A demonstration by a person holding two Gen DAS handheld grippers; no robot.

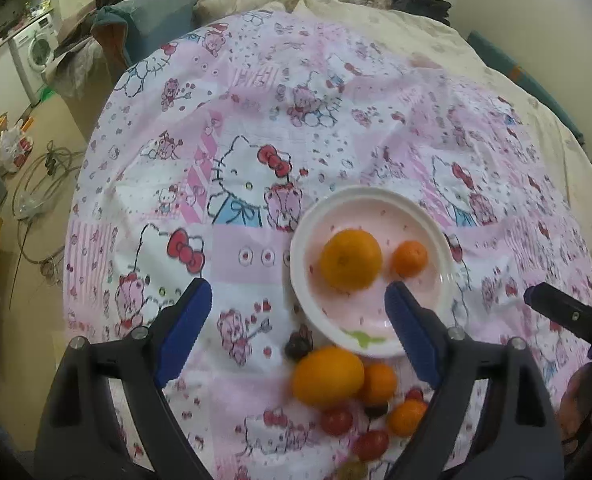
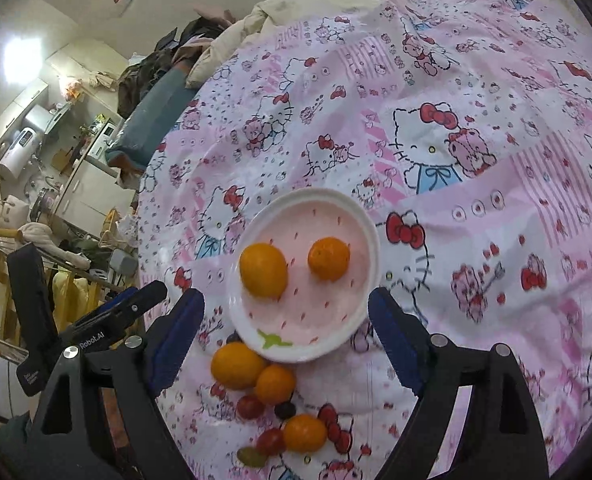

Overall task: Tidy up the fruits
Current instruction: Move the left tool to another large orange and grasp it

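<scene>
Both your grippers hang wide open, holding nothing: left gripper (image 1: pixel 297 300), right gripper (image 2: pixel 286 312). The plate (image 2: pixel 365 220) on the bed already holds one big orange (image 2: pixel 263 269) and one small tangerine (image 2: pixel 328 259). The loose fruit pile (image 2: pixel 256 376) lies just below the plate's near rim, between your right gripper's fingers, so right looks nearer. The nearest large orange (image 2: pixel 236 365) almost touches the rim.

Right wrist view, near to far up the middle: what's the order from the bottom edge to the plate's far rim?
Green grape → small orange → dark grape → mid orange → plate near rim → two oranges on the plate → far rim.
</scene>
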